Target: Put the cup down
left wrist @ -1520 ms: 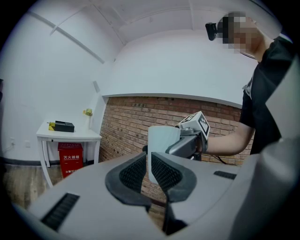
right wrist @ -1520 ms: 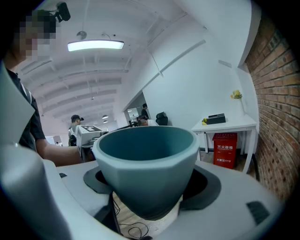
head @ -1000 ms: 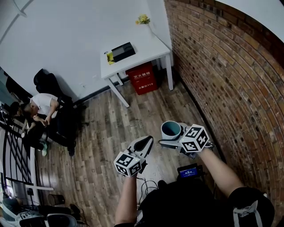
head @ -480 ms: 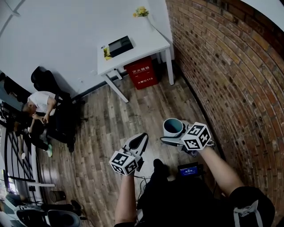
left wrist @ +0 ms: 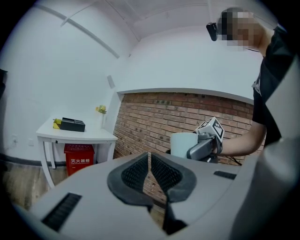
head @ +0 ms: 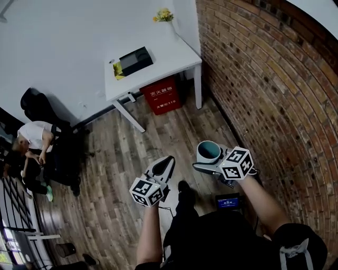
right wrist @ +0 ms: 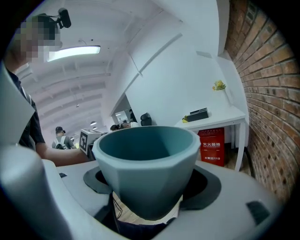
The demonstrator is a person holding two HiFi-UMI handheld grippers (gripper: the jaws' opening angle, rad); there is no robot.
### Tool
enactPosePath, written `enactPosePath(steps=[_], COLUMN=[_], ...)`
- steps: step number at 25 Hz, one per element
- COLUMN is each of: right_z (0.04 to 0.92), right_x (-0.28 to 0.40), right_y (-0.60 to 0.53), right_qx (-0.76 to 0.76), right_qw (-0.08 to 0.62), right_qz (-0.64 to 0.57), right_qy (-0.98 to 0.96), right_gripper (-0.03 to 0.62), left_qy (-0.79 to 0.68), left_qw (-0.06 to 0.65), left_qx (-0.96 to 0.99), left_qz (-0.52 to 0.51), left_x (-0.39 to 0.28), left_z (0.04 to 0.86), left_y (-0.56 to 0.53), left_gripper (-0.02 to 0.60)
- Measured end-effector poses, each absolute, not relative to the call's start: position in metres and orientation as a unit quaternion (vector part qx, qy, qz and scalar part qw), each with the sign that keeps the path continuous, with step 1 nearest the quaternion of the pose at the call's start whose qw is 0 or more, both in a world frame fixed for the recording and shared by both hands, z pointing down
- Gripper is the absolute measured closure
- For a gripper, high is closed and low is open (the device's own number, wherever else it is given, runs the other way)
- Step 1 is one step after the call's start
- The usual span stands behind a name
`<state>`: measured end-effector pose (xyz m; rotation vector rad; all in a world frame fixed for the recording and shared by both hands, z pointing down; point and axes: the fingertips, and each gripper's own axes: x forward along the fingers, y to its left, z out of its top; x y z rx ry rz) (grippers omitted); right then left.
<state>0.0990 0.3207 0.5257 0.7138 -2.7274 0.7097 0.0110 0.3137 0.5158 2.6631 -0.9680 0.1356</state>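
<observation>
Brick wall (head: pixel 274 79) — cup (head: pixel 209 151), "119" box (head: pixel 163 95)

A white table (head: pixel 169 55) stands in the corner where the pale wall (head: pixel 68 37) meets the brick wall (head: pixel 264 68). On the table lies a flat black box (head: pixel 136 57), with something small and yellow (head: pixel 117 69) at the table's left edge beside it and a sprig of yellow flowers (head: pixel 163 15) at the table's far corner. A red box with white lettering (head: pixel 161 95) sits under the table. Wooden plank flooring (head: pixel 116 174) spreads out from the table's legs. Well to the left of the table, a person in a white top (head: pixel 33 136) sits by a black chair (head: pixel 38 105).
</observation>
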Motion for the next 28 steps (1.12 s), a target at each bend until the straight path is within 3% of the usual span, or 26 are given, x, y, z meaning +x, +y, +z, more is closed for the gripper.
enactPosePath(steps=[13, 28], right_z=[0.504, 0.534], right_x=[0.005, -0.015], right_y=[0.115, -0.080], right_qx=[0.258, 0.238], right_qw=[0.110, 0.097], right_qz=[0.247, 0.252], right_qy=[-0.927, -0.933], right_gripper=[0.208, 0.209], left_qy=[-0.314, -0.294], left_qw=[0.125, 0.139], left_qx=[0.936, 0.939], left_qz=[0.095, 0.110], left_x=[-0.083, -0.082], left_z=[0.512, 0.547], left_y=[0.120, -0.055], left_gripper=[0.558, 0.558])
